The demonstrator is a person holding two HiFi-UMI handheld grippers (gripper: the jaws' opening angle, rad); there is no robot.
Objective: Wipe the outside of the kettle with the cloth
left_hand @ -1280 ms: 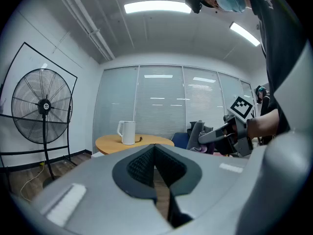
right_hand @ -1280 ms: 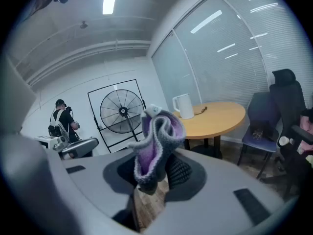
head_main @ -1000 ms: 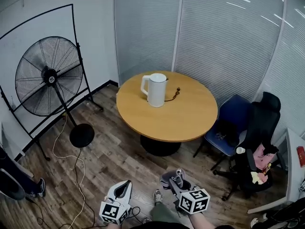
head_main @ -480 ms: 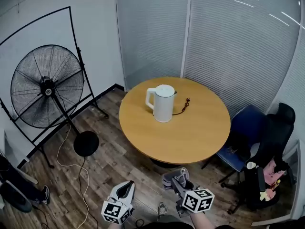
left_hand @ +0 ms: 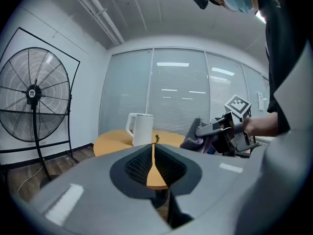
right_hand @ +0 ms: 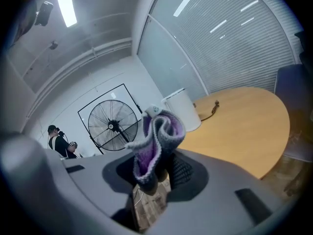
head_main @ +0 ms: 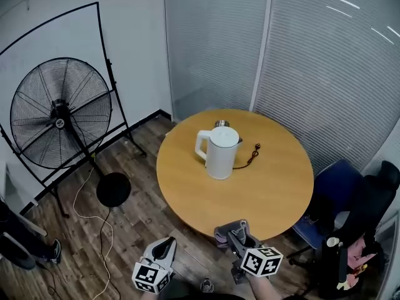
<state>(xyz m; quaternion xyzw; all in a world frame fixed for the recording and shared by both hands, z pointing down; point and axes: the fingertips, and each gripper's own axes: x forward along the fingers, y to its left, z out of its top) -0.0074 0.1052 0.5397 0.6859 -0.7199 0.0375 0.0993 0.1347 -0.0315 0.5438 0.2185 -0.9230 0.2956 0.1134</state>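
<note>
A white kettle (head_main: 219, 152) stands upright on the round wooden table (head_main: 275, 192), its handle to the left and a dark cord trailing right. Both grippers hang low, short of the table's near edge. My right gripper (head_main: 232, 235) is shut on a folded grey and purple cloth (right_hand: 157, 137), which sticks up between its jaws. My left gripper (head_main: 164, 247) is shut with nothing in it. The left gripper view shows the kettle (left_hand: 139, 129) ahead and the right gripper with the cloth (left_hand: 200, 136) to its right. In the right gripper view the kettle (right_hand: 182, 109) lies beyond the cloth.
A large black standing fan (head_main: 59, 114) with a round base (head_main: 113, 189) stands left of the table, cables on the wood floor near it. A blue chair (head_main: 334, 199) and a black office chair (head_main: 369, 217) sit at the right. A person (right_hand: 59, 143) stands far off.
The view has advanced toward the table: the kettle and table have come nearer and lower in the head view. Both grippers keep their place at the bottom, cloth still held.
</note>
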